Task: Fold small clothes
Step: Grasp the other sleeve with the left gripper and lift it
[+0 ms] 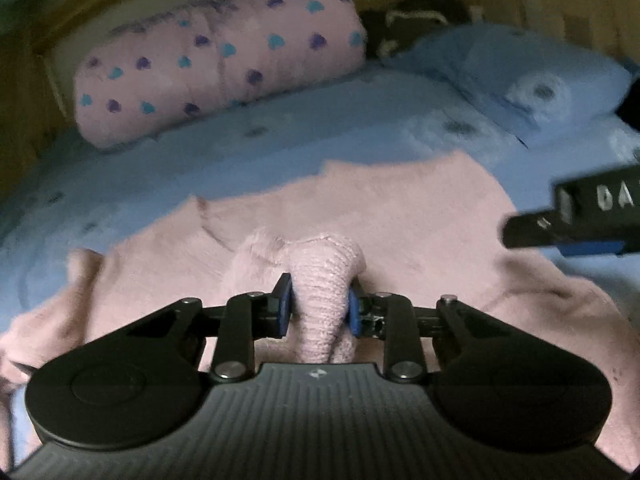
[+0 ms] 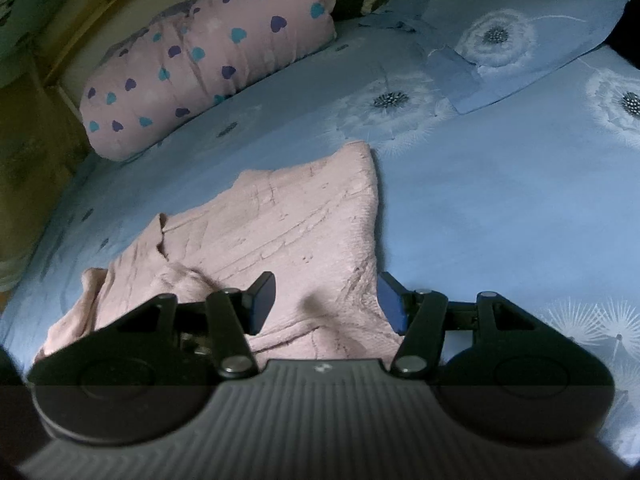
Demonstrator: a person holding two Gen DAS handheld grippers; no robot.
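Pinching a bunched, ribbed part of the pink sweater (image 1: 326, 280), the left gripper (image 1: 318, 306) has its two blue pads pressed against either side of the knit, which rises between them in a narrow column. No earlier picture is at hand, so only the clench itself can be told. The rest of the sweater lies spread flat on the blue bedsheet (image 1: 240, 168) just beyond the pads, with a rumpled sleeve trailing off to the left edge of the garment.

The right gripper (image 2: 326, 304) hangs over the near edge of the same sweater (image 2: 280, 224) with its jaws standing apart; cloth lies under the gap, but neither pad presses on it, so it grasps nothing. In the left wrist view one of its black fingers (image 1: 560, 228) reaches in from the right, above the sweater's right side.

Farther back, the sheet shows white dandelion prints. A pink pillow with blue and purple hearts (image 2: 208, 60) lies at the far left of the bed, and a blue pillow (image 2: 500, 28) in the same dandelion cloth lies at the far right. Between the two pillows something dark shows, too blurred to name.
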